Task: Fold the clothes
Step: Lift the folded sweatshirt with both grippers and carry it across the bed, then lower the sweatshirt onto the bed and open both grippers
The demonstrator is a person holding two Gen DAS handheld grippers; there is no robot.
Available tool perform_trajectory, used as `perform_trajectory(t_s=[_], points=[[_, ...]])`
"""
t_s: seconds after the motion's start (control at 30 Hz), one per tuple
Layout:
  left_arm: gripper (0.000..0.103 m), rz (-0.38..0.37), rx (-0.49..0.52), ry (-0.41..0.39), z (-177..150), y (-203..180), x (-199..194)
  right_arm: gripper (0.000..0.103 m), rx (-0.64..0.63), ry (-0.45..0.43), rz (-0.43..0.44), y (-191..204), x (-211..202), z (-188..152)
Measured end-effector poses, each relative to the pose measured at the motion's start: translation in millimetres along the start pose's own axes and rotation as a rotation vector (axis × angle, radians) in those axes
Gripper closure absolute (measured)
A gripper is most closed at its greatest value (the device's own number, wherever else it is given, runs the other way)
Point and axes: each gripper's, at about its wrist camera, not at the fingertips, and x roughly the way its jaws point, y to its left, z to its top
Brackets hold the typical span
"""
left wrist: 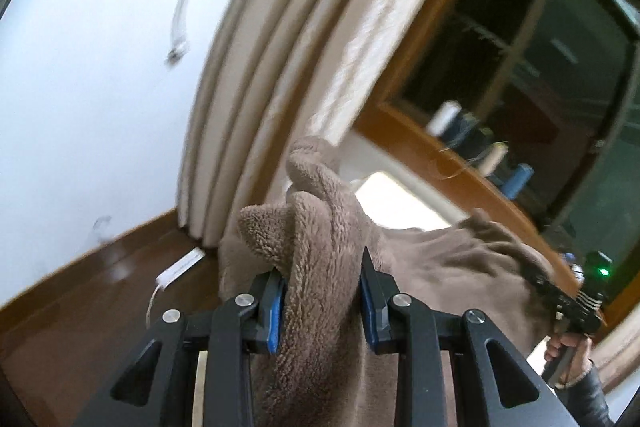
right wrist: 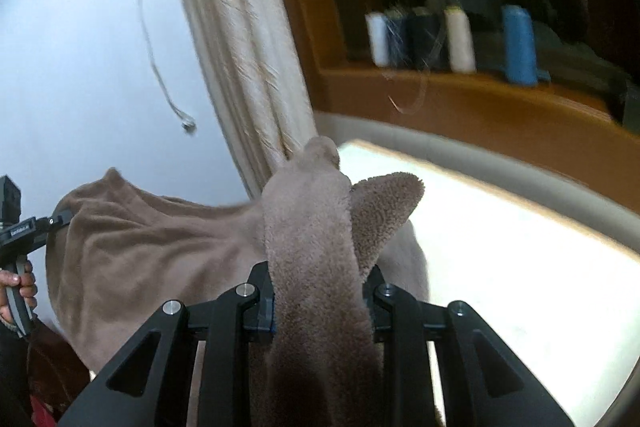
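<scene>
From the left wrist view, we see the left claw (left wrist: pixel 320 291) clamped on a bunched corner of the brown fleece garment (left wrist: pixel 452 267), which hangs stretched toward the right claw (left wrist: pixel 536 277). From the right wrist view, the right claw (right wrist: pixel 320 291) grips another bunch, above the white tabletop (right wrist: pixel 500 251).

This looks like a room in a home, perhaps one where sewing is done. A cream curtain (left wrist: pixel 304 39) hangs in folds beside a white wall (left wrist: pixel 92 75), next to a window (left wrist: pixel 532 39) with a dark pane and a wooden frame, and the floor (left wrist: pixel 80 291) is dark polished wood with a wooden skirting along the wall. On the wooden sill (right wrist: pixel 460 103) stand thread spools (right wrist: pixel 460 39) in white, dark, cream and blue, with a loose thread curling off one, and a white surface (right wrist: pixel 520 267) lies just below the sill.
</scene>
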Motion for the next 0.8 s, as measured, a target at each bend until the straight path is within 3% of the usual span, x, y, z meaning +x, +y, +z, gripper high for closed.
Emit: perform_trajectory(t_s=[0.1, 0.23, 0.27, 0.33, 0.37, 0.5, 0.6, 0.67, 0.8], points=[[0.071, 0.048, -0.030, 0.028, -12.3, 11.3, 12.4, 0.076, 0.025, 0.056, -0.019, -20.2, 15.3, -16.3], [0.068, 0.102, 0.009, 0.044, -24.8, 15.2, 15.3, 0.068, 0.033, 0.111, -0.027, -32.5, 30.4, -33.9], [0.066, 0.129, 0.029, 0.046, -25.8, 12.8, 16.2, 0.061, 0.045, 0.112, -0.033, -35.0, 31.6, -35.0], [0.048, 0.198, 0.066, 0.041, -24.6, 6.3, 18.5, 0.046, 0.059, 0.112, -0.059, -38.4, 32.1, -36.3], [0.045, 0.224, 0.078, 0.034, -23.9, 4.6, 18.0, 0.040, 0.053, 0.112, -0.081, -37.6, 30.1, -36.1], [0.044, 0.272, 0.075, -0.034, -18.8, -2.4, 1.9, 0.039, -0.054, 0.061, -0.180, -17.0, 6.0, -31.6], [0.043, 0.295, 0.093, -0.110, -16.9, -14.8, -16.5, 0.039, -0.137, -0.037, -0.274, 4.4, -16.4, -23.4], [0.037, 0.289, 0.127, -0.152, -17.4, -28.5, -25.8, 0.039, -0.184, -0.082, -0.255, 21.8, -23.8, -19.5], [0.036, 0.246, 0.234, -0.176, -23.9, -61.6, -29.0, 0.039, -0.278, -0.131, -0.159, 58.2, -30.1, -14.7]])
